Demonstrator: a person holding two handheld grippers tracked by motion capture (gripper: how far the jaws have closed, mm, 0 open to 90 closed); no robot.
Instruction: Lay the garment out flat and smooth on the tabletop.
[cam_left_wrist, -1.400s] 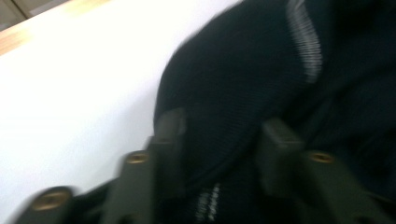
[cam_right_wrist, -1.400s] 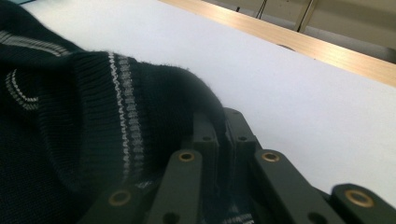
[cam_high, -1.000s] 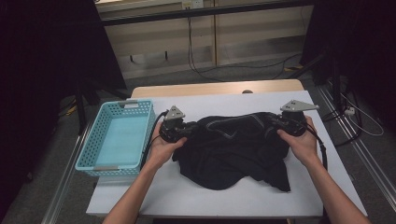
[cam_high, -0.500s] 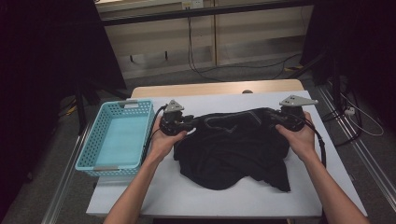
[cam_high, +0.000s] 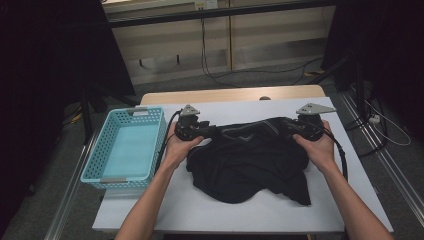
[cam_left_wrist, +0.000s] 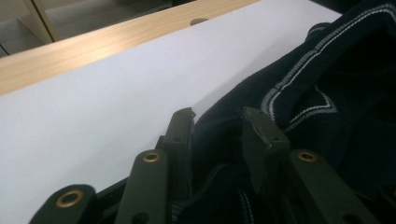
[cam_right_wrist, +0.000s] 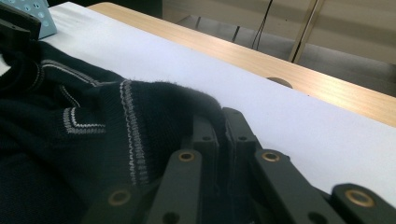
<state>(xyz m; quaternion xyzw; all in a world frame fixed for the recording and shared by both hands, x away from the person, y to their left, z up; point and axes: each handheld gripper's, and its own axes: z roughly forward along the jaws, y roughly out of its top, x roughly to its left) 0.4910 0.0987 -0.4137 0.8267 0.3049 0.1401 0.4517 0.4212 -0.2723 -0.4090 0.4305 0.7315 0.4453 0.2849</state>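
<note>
A black knitted garment (cam_high: 245, 160) with pale stitched stripes lies bunched on the white table (cam_high: 240, 212). Its upper edge is stretched between my two grippers. My left gripper (cam_high: 212, 131) holds the left end; in the left gripper view the dark fabric (cam_left_wrist: 327, 93) fills the gap between the jaws of my left gripper (cam_left_wrist: 222, 123). My right gripper (cam_high: 289, 127) holds the right end. In the right gripper view the jaws of my right gripper (cam_right_wrist: 219, 123) stand close together on a fold of the garment (cam_right_wrist: 70, 140).
A light blue plastic basket (cam_high: 95, 165) stands empty at the table's left edge, and its corner (cam_right_wrist: 28, 11) shows in the right gripper view. A wooden strip (cam_high: 230, 95) runs along the far edge. Bare white table lies in front of the garment.
Both grippers have carried the garment's upper edge a little toward the far side of the table, and that edge now lies straighter between them.
</note>
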